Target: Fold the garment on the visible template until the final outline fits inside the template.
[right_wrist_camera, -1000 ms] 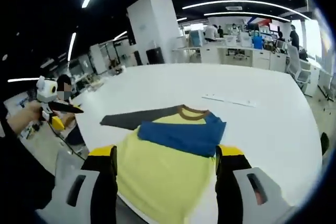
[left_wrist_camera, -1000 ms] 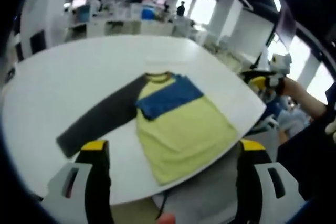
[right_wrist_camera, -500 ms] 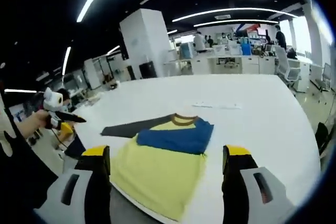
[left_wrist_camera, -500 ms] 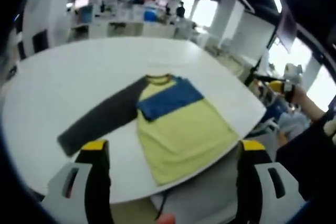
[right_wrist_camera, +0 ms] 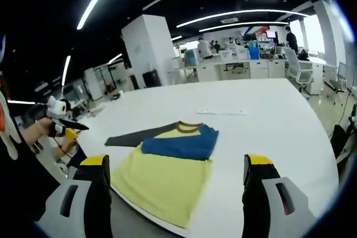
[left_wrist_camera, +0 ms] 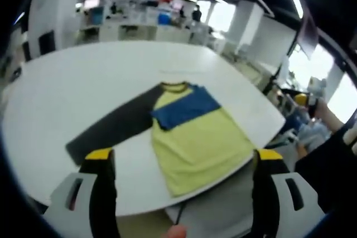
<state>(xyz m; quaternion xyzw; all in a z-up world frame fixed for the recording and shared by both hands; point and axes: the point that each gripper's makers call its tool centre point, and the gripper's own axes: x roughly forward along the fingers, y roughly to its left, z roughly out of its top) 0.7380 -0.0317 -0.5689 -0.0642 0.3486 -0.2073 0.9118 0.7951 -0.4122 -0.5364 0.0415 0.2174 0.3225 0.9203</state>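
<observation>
A long-sleeved shirt (left_wrist_camera: 195, 137) lies flat on the white round table (left_wrist_camera: 83, 82). Its body is yellow, its blue sleeve (left_wrist_camera: 187, 107) is folded across the chest, and its dark grey sleeve (left_wrist_camera: 111, 129) stretches out to the left. My left gripper (left_wrist_camera: 184, 155) hangs open before the table's near edge, apart from the cloth. From the other side the same shirt (right_wrist_camera: 164, 174) appears with the blue sleeve (right_wrist_camera: 181, 144) on top. My right gripper (right_wrist_camera: 176, 161) is open too, above the hem and holding nothing. The left gripper (right_wrist_camera: 62, 124) also appears at the left, in a hand.
A thin pale strip (right_wrist_camera: 222, 112) lies on the table beyond the collar. The table edge (right_wrist_camera: 156, 224) runs close under the hem. Desks, chairs and people fill the office behind. A person's sleeve (left_wrist_camera: 329, 165) is at the right.
Both views have drawn back a little, so the shirt looks smaller. The shirt lies as before. The right gripper in the left gripper view has drifted down and to the right.
</observation>
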